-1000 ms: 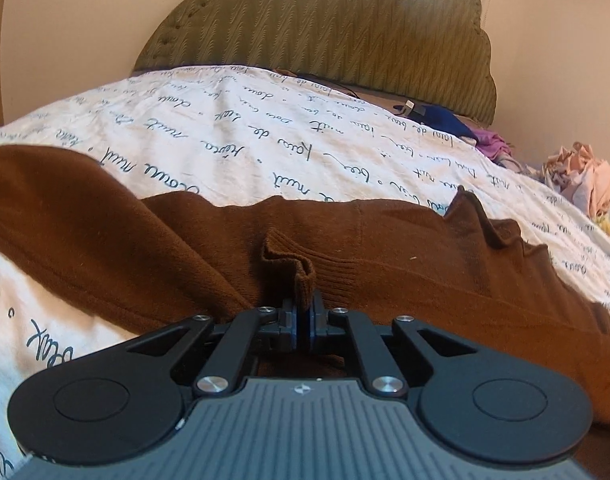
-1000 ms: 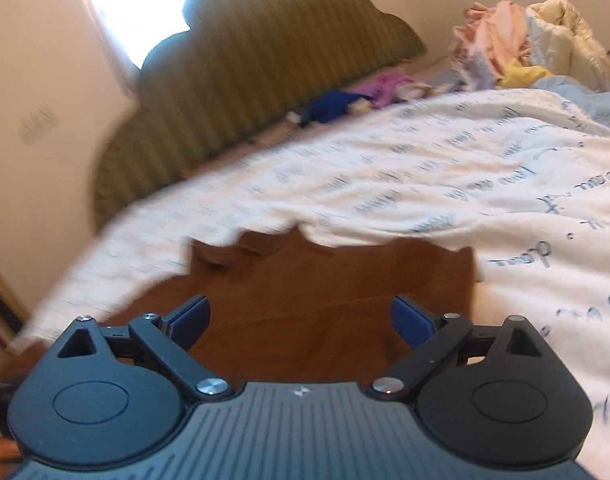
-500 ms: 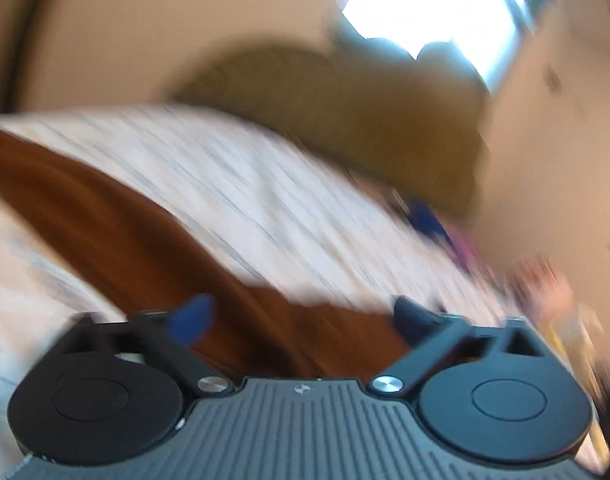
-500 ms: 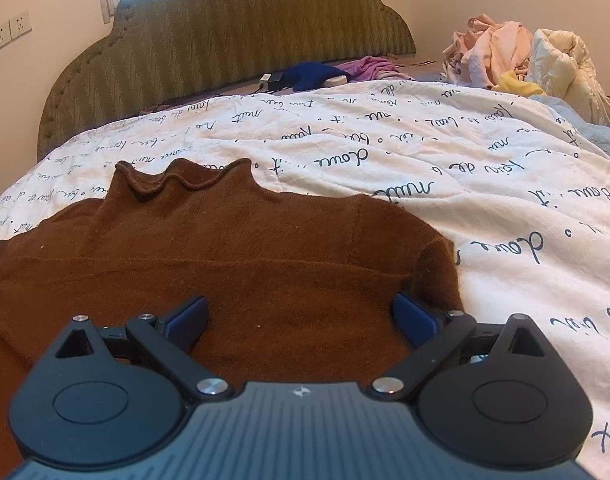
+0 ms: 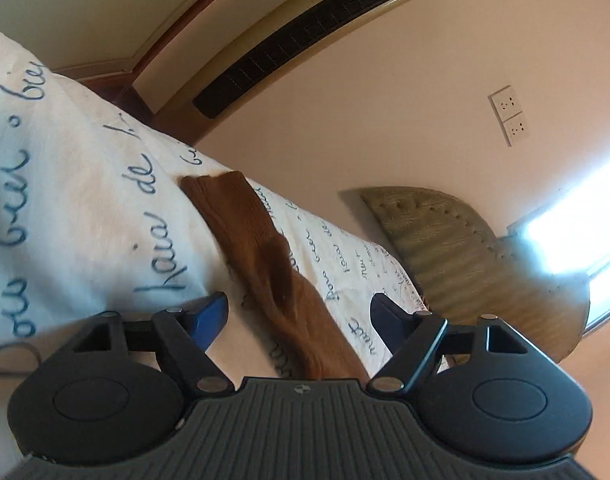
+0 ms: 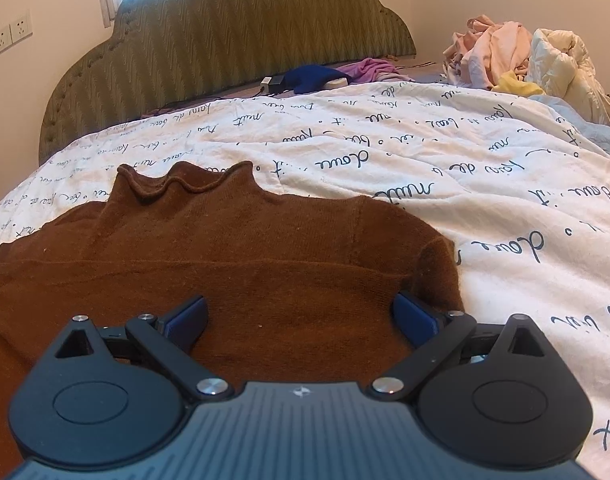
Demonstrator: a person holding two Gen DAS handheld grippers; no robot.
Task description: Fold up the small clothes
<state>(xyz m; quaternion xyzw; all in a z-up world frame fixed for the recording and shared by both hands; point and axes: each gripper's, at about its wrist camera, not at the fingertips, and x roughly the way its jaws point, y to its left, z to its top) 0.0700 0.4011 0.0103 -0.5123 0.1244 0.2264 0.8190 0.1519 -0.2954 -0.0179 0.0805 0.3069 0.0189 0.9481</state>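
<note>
On quilt — brown sweater; clothes heap beyond; left tongs, right tongs spread, empty.

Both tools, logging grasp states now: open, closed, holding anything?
Left tool: open, holding nothing; brown sweater sleeve lies between its fingers.
Right tool: open, holding nothing, over the sweater.

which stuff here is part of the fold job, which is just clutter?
Job: brown sweater; left gripper, open; right gripper, open.

Clutter: blue garment; purple garment; clothes pile; charger; quilt serves only as the work surface.
</note>
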